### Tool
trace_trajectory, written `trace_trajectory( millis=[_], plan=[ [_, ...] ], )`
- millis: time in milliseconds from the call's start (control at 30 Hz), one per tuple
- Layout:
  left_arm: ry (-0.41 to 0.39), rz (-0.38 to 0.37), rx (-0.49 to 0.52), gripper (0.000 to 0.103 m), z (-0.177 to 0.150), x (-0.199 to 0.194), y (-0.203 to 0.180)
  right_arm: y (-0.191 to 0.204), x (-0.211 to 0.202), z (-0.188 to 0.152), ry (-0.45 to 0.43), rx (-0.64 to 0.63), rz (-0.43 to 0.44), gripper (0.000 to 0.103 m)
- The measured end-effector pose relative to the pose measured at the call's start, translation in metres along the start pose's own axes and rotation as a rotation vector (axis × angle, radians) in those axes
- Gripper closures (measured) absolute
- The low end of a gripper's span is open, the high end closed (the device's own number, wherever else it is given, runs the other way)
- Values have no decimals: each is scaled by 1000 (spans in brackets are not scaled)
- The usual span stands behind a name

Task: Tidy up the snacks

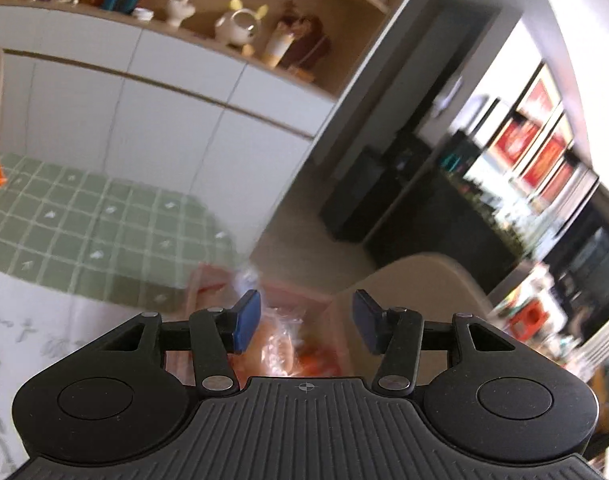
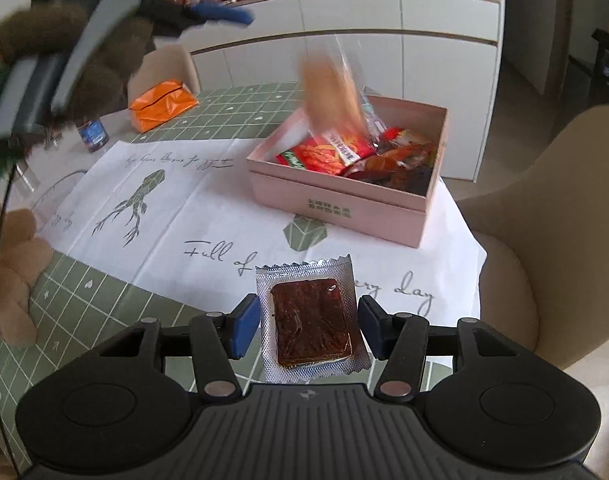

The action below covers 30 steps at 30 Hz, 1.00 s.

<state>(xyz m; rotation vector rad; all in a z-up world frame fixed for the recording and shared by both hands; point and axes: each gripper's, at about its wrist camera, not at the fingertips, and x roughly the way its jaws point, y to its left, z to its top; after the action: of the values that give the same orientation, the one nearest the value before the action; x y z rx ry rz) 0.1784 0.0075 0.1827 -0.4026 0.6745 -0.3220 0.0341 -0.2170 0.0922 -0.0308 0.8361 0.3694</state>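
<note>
**Snack box half filled, one packet waiting between open jaws**

The right gripper (image 2: 308, 328) hangs low over the worktop (image 2: 104, 300), its jaws spread apart with nothing clamped. A clear-wrapped brown snack square (image 2: 310, 326) lies flat on the white printed cloth (image 2: 176, 208) in the gap between the two blue pads (image 2: 244, 326), and whether either pad touches the wrapper cannot be told.

Beyond it, near the far right edge of the cloth, stands the pink box (image 2: 340, 206), open at the top. Inside lie a red and orange packet (image 2: 324, 152) and several darker wrapped snacks (image 2: 400, 160). A blurred clear bag of tan pieces (image 2: 330, 88) shows above the box's near-left corner; it cannot be told whether anything holds it. An orange bag (image 2: 162, 104) sits well apart at the far left of the green checked tablecloth (image 2: 232, 100), with a small blue-labelled bottle (image 2: 93, 133) near it. A beige chair (image 2: 552, 240) stands just beside the worktop on the right.

The left gripper (image 1: 306, 322) also has its jaws wide apart and empty. In its view it is tilted above the pink box (image 1: 208, 280), whose blurred orange and red contents (image 1: 292, 344) show between the pads. White cabinets (image 1: 144, 92) with ornaments on the shelf (image 1: 240, 28) fill the background.
</note>
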Motion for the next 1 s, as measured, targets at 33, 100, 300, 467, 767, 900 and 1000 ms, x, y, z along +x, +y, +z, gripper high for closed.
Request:
trace_trajectory(
  millis=[33, 100, 300, 467, 767, 900, 1000],
  plan=[
    [16, 27, 11, 48, -8, 2, 5, -4, 2, -1, 8, 13, 0, 49],
    [58, 79, 15, 48, -33, -1, 17, -10, 4, 0, 21, 36, -8, 49],
    [81, 177, -67, 48, -114, -31, 51, -17, -10, 50, -100, 57, -21, 49],
    [123, 230, -97, 48, -156, -46, 73, -16, -3, 133, -288, 137, -46, 19],
    [126, 402, 110, 47, -220, -89, 100, 17, 63, 58, -30, 179, -14, 14],
    [59, 376, 147, 49, -240, -107, 106, 58, 81, -21, 33, 121, -101, 14],
    [25, 371, 197, 48, -247, -107, 104, 84, 89, -53, 12, 69, -145, 13]
  ],
)
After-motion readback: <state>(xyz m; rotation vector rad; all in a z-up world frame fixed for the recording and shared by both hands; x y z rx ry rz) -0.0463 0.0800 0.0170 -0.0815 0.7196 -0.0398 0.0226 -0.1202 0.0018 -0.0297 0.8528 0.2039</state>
